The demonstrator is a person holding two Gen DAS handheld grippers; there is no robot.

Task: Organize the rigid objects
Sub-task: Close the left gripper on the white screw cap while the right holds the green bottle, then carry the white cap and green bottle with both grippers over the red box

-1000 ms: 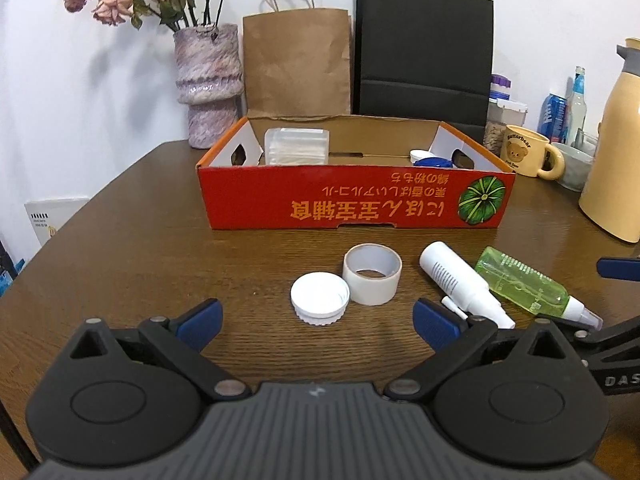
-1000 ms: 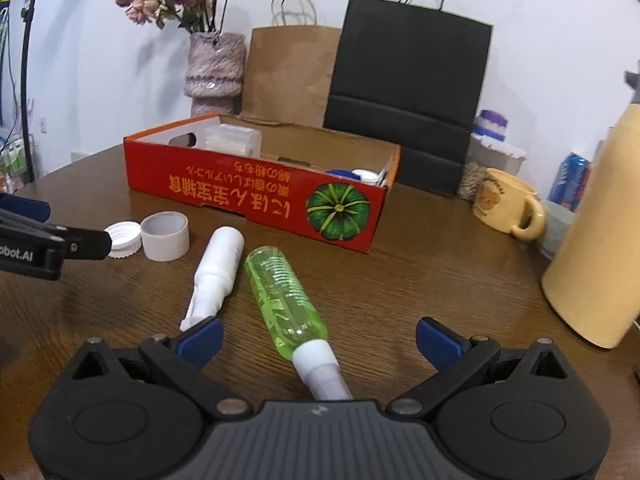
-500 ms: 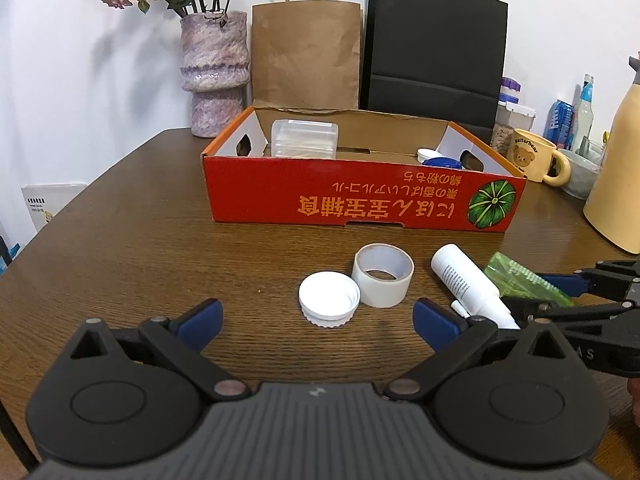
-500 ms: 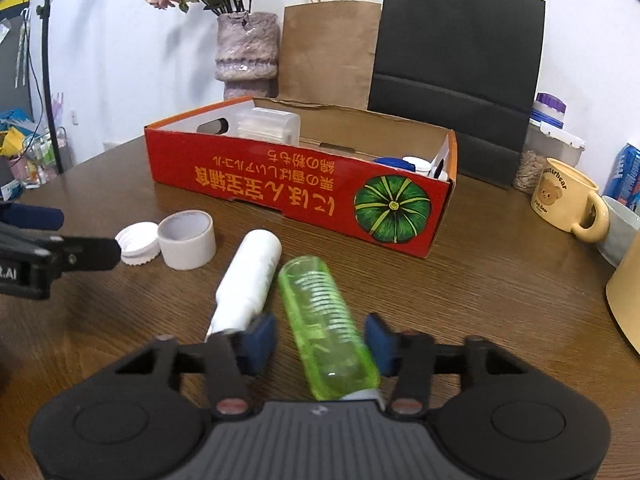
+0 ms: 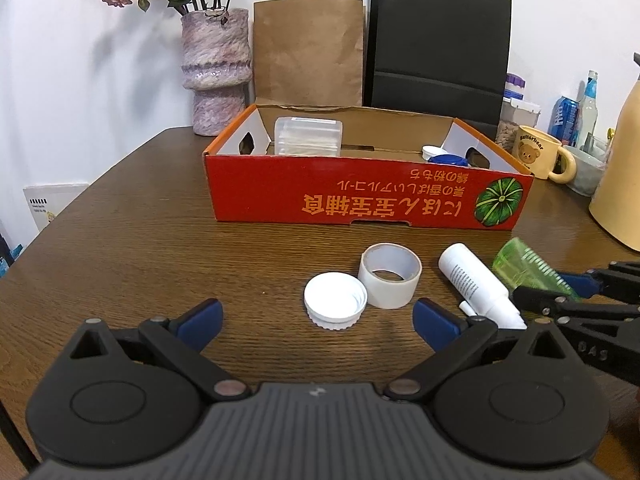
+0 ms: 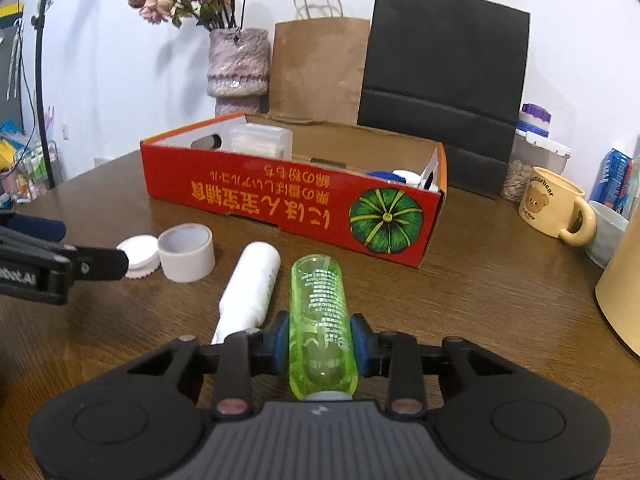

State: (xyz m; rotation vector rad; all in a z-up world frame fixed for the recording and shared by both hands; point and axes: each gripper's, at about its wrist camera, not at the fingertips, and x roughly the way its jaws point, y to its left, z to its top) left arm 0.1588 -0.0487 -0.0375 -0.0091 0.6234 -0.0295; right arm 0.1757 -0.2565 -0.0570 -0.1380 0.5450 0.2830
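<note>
My right gripper [image 6: 320, 340] has a green transparent bottle [image 6: 320, 312] between its jaws; they are closing the last bit, and the blue pads press on both sides. The bottle lies lengthwise on the wooden table [image 5: 140, 248]. A white bottle [image 6: 256, 280] lies just left of it. Further left are a white tape roll [image 5: 388, 280] and a white cap [image 5: 335, 300]. My left gripper [image 5: 318, 318] is open, low over the table, with the cap just ahead of its fingers. Behind stands the red cardboard box [image 5: 360, 200], holding a clear plastic container [image 5: 308, 136] and some lids [image 5: 444, 158].
A vase of dried flowers [image 5: 216, 80], a brown paper bag [image 5: 308, 52] and a black bag [image 5: 438, 48] stand behind the box. On the right are a bear mug [image 5: 538, 154], a bowl, cans and a tall yellow jug [image 5: 620, 184].
The right gripper's jaws went from wide open to shut around the green bottle. The left gripper stayed open and hardly moved.
</note>
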